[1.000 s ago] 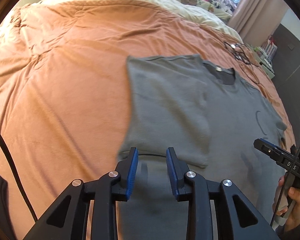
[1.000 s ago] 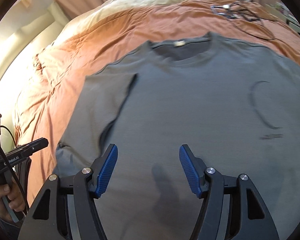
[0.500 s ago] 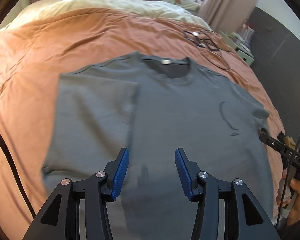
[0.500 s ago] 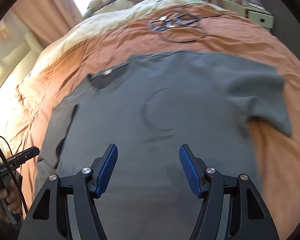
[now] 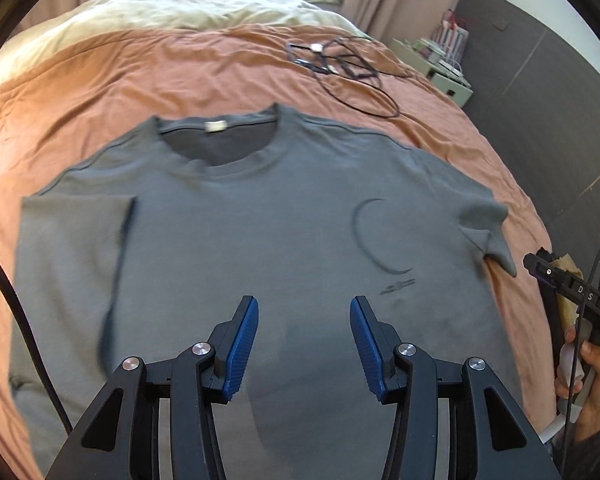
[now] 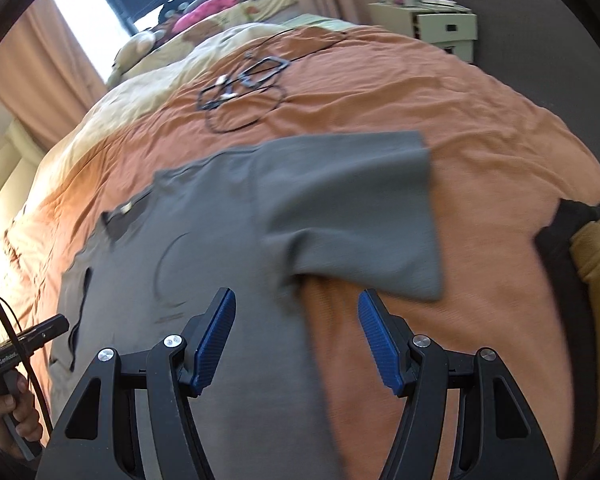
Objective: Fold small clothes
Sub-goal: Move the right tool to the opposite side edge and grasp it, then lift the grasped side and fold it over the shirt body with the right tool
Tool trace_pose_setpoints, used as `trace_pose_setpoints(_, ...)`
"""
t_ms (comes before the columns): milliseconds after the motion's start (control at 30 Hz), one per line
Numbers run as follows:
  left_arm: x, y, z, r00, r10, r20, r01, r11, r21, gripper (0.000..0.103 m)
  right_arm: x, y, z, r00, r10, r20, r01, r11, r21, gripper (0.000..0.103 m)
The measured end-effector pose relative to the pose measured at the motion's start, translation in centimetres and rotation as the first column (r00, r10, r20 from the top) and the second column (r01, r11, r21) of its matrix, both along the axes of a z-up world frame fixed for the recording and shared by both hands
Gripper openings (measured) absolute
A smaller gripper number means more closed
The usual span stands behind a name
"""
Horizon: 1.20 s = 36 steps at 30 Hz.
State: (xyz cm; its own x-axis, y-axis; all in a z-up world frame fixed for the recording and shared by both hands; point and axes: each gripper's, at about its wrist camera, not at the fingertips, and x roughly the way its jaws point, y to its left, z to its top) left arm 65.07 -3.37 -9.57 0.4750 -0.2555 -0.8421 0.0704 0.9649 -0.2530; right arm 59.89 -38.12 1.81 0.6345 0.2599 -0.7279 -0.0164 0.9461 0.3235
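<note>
A grey T-shirt (image 5: 260, 220) lies face up on the orange bedspread (image 5: 100, 72), collar away from me. Its left side, sleeve included, is folded in over the body (image 5: 68, 248). The right sleeve (image 6: 352, 216) lies spread out flat on the bedspread. My left gripper (image 5: 304, 336) hovers open over the shirt's lower middle with nothing between its blue pads. My right gripper (image 6: 296, 336) stands open above the shirt's right side edge, just below that sleeve, and holds nothing. Each gripper shows at the other view's edge, in a hand.
A tangle of black cables (image 5: 340, 68) lies on the bedspread beyond the collar. A white bedside unit (image 6: 432, 24) stands at the far right by a dark wall. Pillows and clothes pile up at the bed's head. The person's yellow-sleeved arm (image 6: 596, 248) is at the right.
Both grippers have swept to the right across the shirt. The left one let go of the folded left side and opened wider. The right one went from the shirt's middle to its right edge.
</note>
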Motion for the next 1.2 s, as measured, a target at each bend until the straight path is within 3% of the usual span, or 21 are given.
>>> trace_pose_setpoints(133,1.5,-2.9,-0.3,0.999,-0.034,-0.002,0.034,0.999,-0.006,0.050,0.4,-2.7,-0.3,0.999,-0.034,-0.007,0.034,0.999,0.018,0.062)
trace_pose_setpoints(533,5.0,-10.0,-2.0,0.991,-0.131,-0.010,0.130,0.991,-0.014,0.049,4.9,-6.7,-3.5,0.997,-0.046,-0.059,0.053,0.991,0.122,0.035)
trace_pose_setpoints(767,6.9,-13.1,-3.2,0.986,-0.165,-0.023,0.165,0.986,-0.022,0.038,7.1,-7.4,-5.3,0.995,-0.055,-0.084,0.068,0.986,0.152,0.033)
trace_pose_setpoints(867,7.5,-14.0,-3.8,0.984,-0.176,-0.030,0.175,0.984,-0.024,0.035,7.8,-7.8,-5.6,0.995,-0.055,-0.086,0.072,0.975,0.212,0.033)
trace_pose_setpoints(900,7.8,-14.4,-4.0,0.983,-0.180,-0.034,0.179,0.984,-0.025,0.034,8.1,-7.8,-5.8,0.995,-0.054,-0.085,0.072,0.973,0.221,0.031)
trace_pose_setpoints(967,8.3,-15.2,-4.5,0.981,-0.187,-0.045,0.186,0.982,-0.025,0.030,9.0,-7.9,-6.0,0.994,-0.058,-0.092,0.075,0.978,0.197,0.013)
trace_pose_setpoints(1033,8.7,-15.9,-4.8,0.980,-0.194,-0.049,0.193,0.981,-0.027,0.029,9.5,-8.2,-5.9,0.993,-0.059,-0.098,0.077,0.978,0.195,0.003)
trace_pose_setpoints(1200,9.2,-18.1,-4.9,0.972,-0.231,-0.049,0.229,0.972,-0.045,0.029,8.6,-7.8,-3.1,0.999,-0.045,-0.026,0.049,0.983,0.177,0.001)
